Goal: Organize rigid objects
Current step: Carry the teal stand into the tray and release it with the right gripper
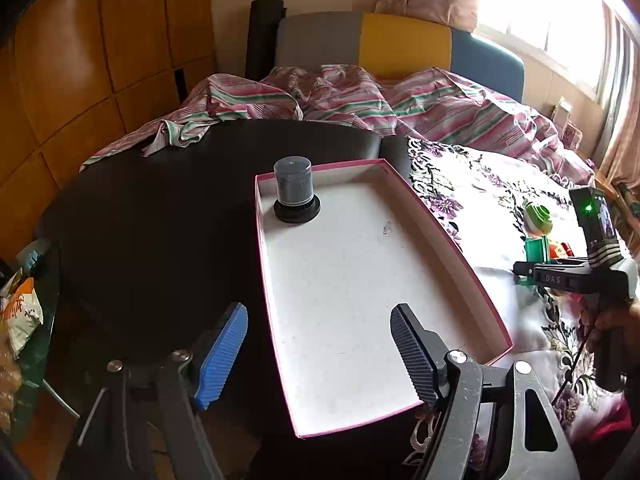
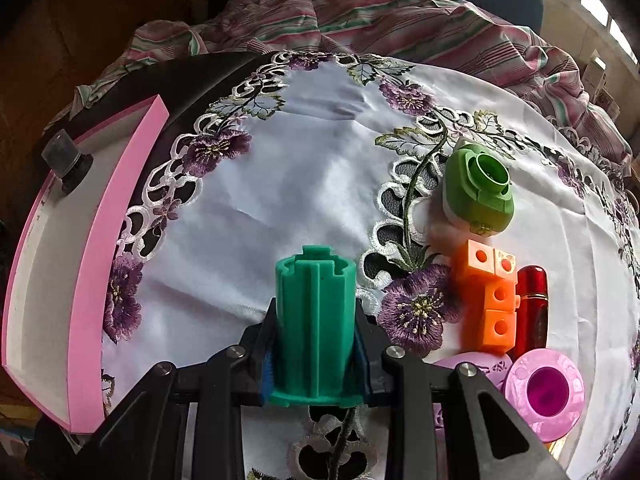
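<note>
Left wrist view: the pink box (image 1: 448,240) sits at the worktop (image 1: 160,220) edge, collecting; a dark jar (image 1: 294,190) occupies its far corner. Left tool (image 1: 320,354) hangs spread, empty. Right tool (image 2: 316,354) pinches a green spool (image 2: 316,320), likely box-bound.

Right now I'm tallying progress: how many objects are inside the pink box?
1: a dark grey capped cylinder standing in the far left corner of the pink box. Nothing else shows on its white floor.

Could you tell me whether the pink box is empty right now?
No, a dark capped bottle stands upright in the far corner of the pink box.
</note>
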A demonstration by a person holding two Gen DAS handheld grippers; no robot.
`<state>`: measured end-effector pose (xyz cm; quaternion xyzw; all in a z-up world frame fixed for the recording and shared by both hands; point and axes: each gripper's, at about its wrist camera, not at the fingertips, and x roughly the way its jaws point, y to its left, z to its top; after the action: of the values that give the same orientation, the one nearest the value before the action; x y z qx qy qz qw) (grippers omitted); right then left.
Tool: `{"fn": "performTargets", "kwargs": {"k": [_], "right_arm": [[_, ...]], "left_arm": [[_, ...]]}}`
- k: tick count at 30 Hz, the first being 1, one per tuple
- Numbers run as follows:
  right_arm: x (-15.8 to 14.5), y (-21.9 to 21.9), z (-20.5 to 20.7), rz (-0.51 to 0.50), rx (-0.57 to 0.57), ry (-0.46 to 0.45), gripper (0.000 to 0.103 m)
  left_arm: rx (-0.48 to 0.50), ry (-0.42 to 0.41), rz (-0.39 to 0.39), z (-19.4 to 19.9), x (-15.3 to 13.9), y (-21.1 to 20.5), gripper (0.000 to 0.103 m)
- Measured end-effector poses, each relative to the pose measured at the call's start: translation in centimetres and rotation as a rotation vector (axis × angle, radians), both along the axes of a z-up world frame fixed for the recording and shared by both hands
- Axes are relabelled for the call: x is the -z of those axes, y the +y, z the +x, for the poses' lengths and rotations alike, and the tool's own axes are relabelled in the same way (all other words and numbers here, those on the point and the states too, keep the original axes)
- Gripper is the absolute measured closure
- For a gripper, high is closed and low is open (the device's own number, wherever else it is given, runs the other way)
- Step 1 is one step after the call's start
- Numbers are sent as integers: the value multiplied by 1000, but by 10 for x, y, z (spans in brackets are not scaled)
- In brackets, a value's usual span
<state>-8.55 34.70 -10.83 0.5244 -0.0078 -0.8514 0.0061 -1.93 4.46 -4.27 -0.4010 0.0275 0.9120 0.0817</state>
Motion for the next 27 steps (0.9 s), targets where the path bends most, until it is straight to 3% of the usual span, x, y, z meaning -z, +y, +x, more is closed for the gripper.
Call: {"fn": "performTargets", "kwargs": {"k": [17, 22, 27], "right_arm": [[-3, -5, -1, 42, 30, 29, 73], [-46, -19, 8, -7, 58, 124, 73], [-88, -77, 14, -67, -96, 183, 73]], "left_arm": [[-23, -15, 54, 2, 1, -20, 27], [-42, -10, 67, 3, 5, -33, 27], [-85, -12, 92, 1, 9, -53, 27]]}}
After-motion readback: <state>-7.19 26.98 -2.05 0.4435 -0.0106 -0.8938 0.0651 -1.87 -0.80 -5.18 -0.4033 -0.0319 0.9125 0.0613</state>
